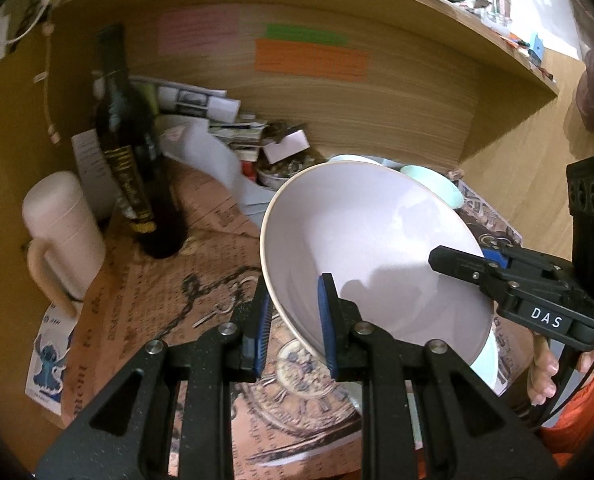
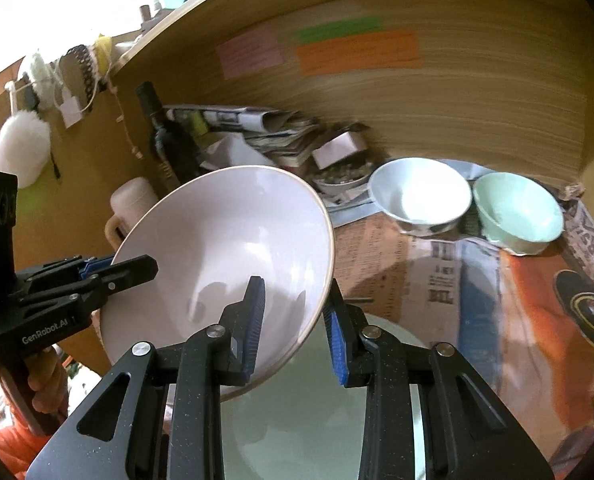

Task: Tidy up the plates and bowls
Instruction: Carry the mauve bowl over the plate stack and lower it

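A large pale lilac bowl (image 1: 369, 232) (image 2: 225, 248) hangs tilted above the table, gripped by its rim from two sides. My left gripper (image 1: 293, 328) (image 2: 113, 270) is shut on the rim at one edge, one finger inside the bowl and one outside. On the opposite edge my right gripper (image 2: 295, 328) (image 1: 477, 264) is shut on the rim in the same way. Beneath the bowl lies a pale green plate (image 2: 317, 420) (image 1: 487, 360). Further back stand a white bowl (image 2: 421, 196) and a mint bowl (image 2: 521, 212) (image 1: 437, 184), side by side.
The table is covered with printed newspaper (image 2: 437, 272). A dark bottle (image 1: 137, 160) and a pink mug (image 1: 61, 224) stand at the left. Stacked papers (image 2: 277, 132) and a small dish of bits (image 2: 341, 176) crowd the back under a wooden shelf wall (image 1: 377, 112).
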`<control>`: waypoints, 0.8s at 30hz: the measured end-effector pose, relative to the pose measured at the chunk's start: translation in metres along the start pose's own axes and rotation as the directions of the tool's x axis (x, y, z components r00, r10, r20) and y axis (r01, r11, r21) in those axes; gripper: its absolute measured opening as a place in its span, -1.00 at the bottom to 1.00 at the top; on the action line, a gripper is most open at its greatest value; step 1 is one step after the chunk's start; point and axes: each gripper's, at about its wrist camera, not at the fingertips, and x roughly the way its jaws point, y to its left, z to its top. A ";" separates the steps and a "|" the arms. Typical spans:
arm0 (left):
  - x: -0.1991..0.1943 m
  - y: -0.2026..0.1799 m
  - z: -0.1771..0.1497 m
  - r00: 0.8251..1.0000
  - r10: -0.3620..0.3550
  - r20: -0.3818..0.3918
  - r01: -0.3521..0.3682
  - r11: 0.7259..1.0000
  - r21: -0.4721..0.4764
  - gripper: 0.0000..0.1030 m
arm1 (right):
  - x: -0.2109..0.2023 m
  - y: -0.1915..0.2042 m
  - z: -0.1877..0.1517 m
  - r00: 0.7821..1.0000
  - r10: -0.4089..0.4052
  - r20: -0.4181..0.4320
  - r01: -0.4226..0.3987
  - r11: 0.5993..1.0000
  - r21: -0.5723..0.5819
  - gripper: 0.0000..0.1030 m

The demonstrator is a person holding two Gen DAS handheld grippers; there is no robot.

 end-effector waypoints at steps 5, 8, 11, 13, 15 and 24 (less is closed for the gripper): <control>-0.006 0.019 -0.012 1.000 0.020 -0.002 -0.020 0.999 -0.032 -0.57 | 0.013 0.016 -0.002 0.999 0.021 -0.028 -0.022 1.000 -0.022 -0.48; -0.008 0.030 -0.020 0.999 0.032 -0.007 -0.033 0.998 -0.052 -0.57 | 0.022 0.025 -0.003 0.998 0.032 -0.054 -0.034 0.999 -0.039 -0.48; -0.009 0.041 -0.027 0.999 0.040 -0.014 -0.041 0.996 -0.073 -0.57 | 0.032 0.034 -0.005 0.996 0.040 -0.079 -0.044 0.998 -0.053 -0.48; -0.010 0.047 -0.032 0.999 0.045 -0.019 -0.047 0.995 -0.086 -0.57 | 0.039 0.039 -0.007 0.993 0.050 -0.103 -0.056 0.997 -0.057 -0.48; -0.011 0.054 -0.038 0.998 0.050 -0.025 -0.053 0.994 -0.098 -0.57 | 0.045 0.042 -0.009 0.991 0.058 -0.123 -0.066 0.996 -0.059 -0.48; -0.002 0.077 -0.056 0.996 0.060 -0.064 -0.068 0.987 -0.147 -0.57 | 0.074 0.057 -0.017 0.975 0.050 -0.218 -0.073 0.992 -0.100 -0.48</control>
